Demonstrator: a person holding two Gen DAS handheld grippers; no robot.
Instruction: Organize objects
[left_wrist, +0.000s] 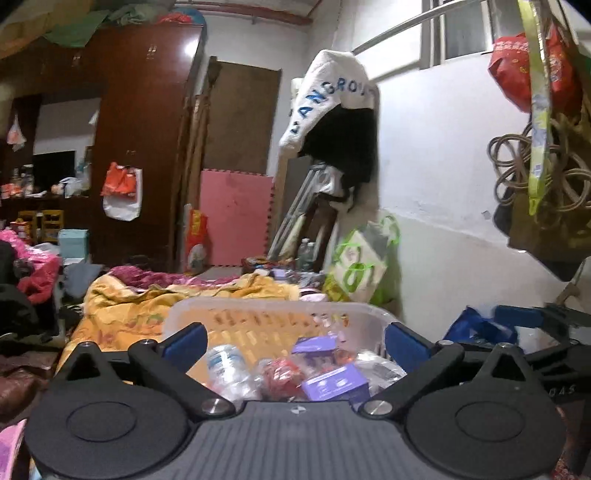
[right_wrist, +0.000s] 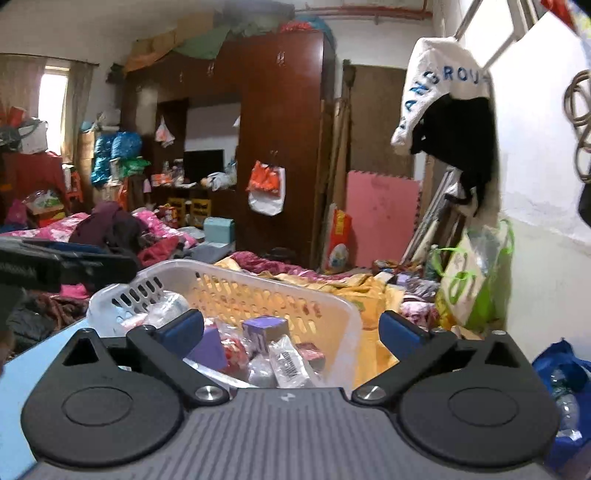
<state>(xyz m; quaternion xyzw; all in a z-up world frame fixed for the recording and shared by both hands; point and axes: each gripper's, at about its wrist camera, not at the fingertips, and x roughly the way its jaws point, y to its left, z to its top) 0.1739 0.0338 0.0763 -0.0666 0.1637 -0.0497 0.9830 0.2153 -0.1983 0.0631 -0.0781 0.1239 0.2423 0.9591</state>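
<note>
We are looking along both grippers at once, and the white plastic basket (right_wrist: 236, 284) is sitting right in front of us on a bed covered with a yellow blanket (left_wrist: 122, 314). Our left gripper (left_wrist: 295, 339) is holding its blue-tipped jaws wide apart with nothing between them; the basket is showing in the gap, beyond the tips. Our right gripper (right_wrist: 291, 328) is doing the same, jaws spread wide and gripping nothing, and it is pointing at the basket's right end.

Inside the basket we are seeing a clear plastic bottle (left_wrist: 229, 369) lying on its side at the left, a red crumpled packet (left_wrist: 280, 376) beside it, and a purple box (left_wrist: 334, 384) near the front. The right view is also catching a purple cube-shaped box (right_wrist: 264, 326) and a clear wrapper with a barcode (right_wrist: 290, 363) leaning against the basket's right wall.

Off to the right, a blue bag (right_wrist: 565, 373) is lying low beside the bed, and a green-and-white carrier bag (left_wrist: 360, 269) is leaning against the white wall. Behind it all, a dark red wardrobe (right_wrist: 280, 118) is standing at the far wall, a pink foam mat (left_wrist: 236, 218) is propped upright next to it, and a white garment with blue lettering (left_wrist: 328, 96) is hanging from a rail.
</note>
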